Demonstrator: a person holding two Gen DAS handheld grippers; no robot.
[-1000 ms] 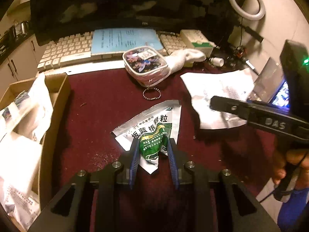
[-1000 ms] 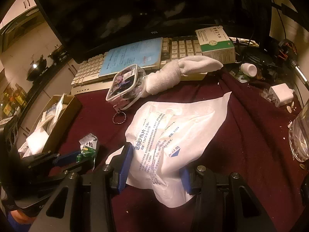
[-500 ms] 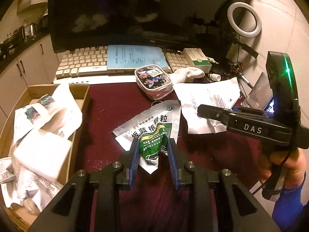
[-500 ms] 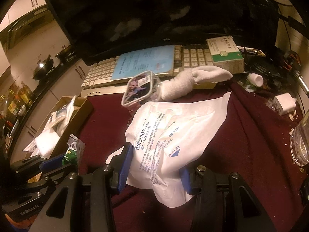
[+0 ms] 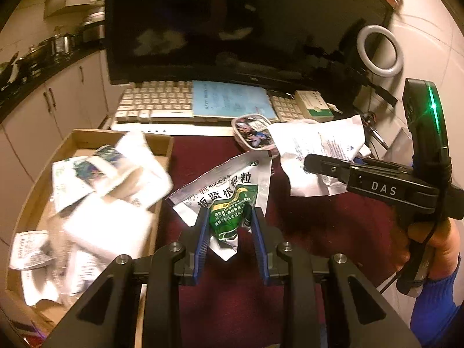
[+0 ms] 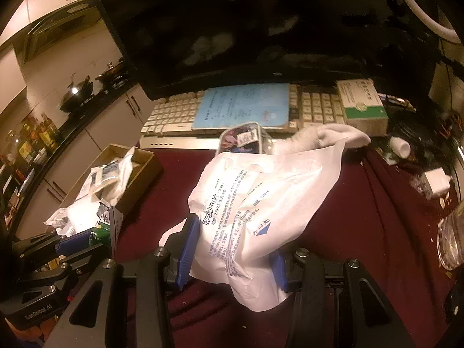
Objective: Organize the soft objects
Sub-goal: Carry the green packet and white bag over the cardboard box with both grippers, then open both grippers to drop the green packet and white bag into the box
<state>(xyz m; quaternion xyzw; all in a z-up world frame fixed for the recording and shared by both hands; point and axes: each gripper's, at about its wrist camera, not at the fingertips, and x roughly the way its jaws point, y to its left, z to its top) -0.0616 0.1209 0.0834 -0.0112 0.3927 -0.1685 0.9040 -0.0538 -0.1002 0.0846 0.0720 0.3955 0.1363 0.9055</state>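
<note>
My left gripper [image 5: 230,226] is shut on a silver and green medicine sachet [image 5: 229,194] and holds it above the dark red cloth, just right of the cardboard box [image 5: 165,150]. My right gripper [image 6: 232,246] is shut on a large white gauze packet [image 6: 261,200] and holds it off the table. The right gripper also shows in the left wrist view [image 5: 310,163], with the white packet [image 5: 319,150] beyond it. The left gripper with its sachet shows at the lower left of the right wrist view [image 6: 95,237]. The box [image 6: 145,165] holds several white packets [image 5: 101,203].
A clear pouch [image 6: 246,140] and a white sock [image 6: 327,136] lie before the keyboard [image 6: 174,113], which carries a blue sheet [image 6: 243,104] and a green-white carton [image 6: 362,101]. A monitor [image 5: 232,29] stands behind. A white charger [image 6: 435,181] and glass dish [image 6: 451,240] sit right.
Both grippers have risen and drawn back with their packets held. The left gripper has shifted left, so the cardboard box now sits closer beside it.
</note>
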